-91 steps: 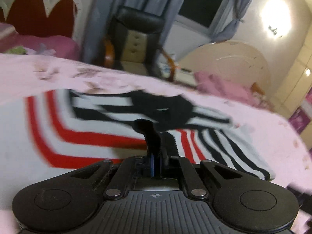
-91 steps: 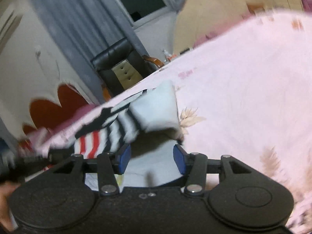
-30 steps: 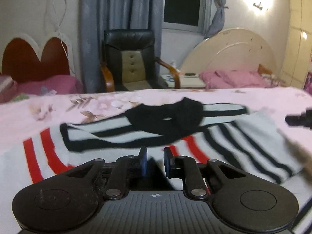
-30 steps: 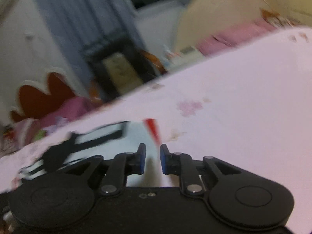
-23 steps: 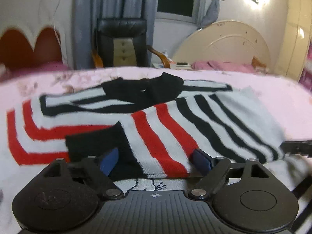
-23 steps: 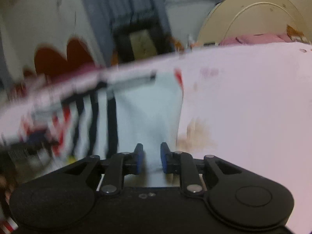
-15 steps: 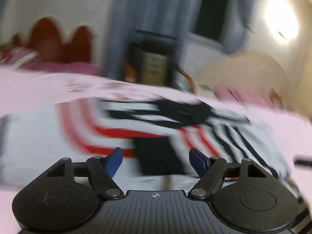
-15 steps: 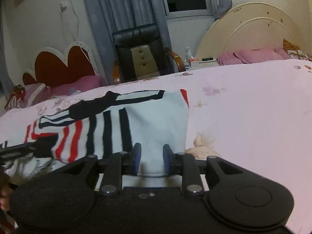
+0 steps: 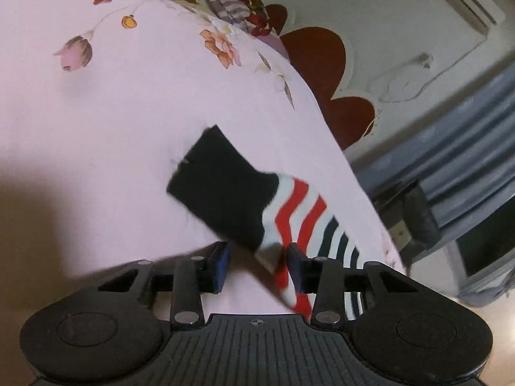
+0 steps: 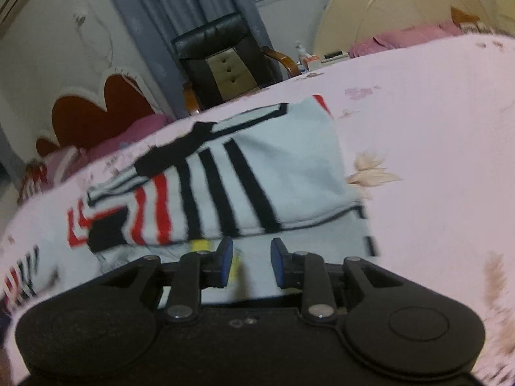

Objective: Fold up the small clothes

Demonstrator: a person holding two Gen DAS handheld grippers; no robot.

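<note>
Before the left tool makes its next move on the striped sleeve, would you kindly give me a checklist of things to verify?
1. Sleeve between the left tool jaws: ok; they have just been closing around it.
2. Both pads pressing the sleeve: not ok; the pad on the picture's left stands clear of it.
3. Black cuff lying flat on the bedsheet: ok.
4. Right tool free: ok; its jaws have just been opening and grip nothing.
5. Other side already folded over the sweater: ok.
6. Sleeve's join to the sweater free of twist: cannot tell; hidden behind the left tool.
</note>
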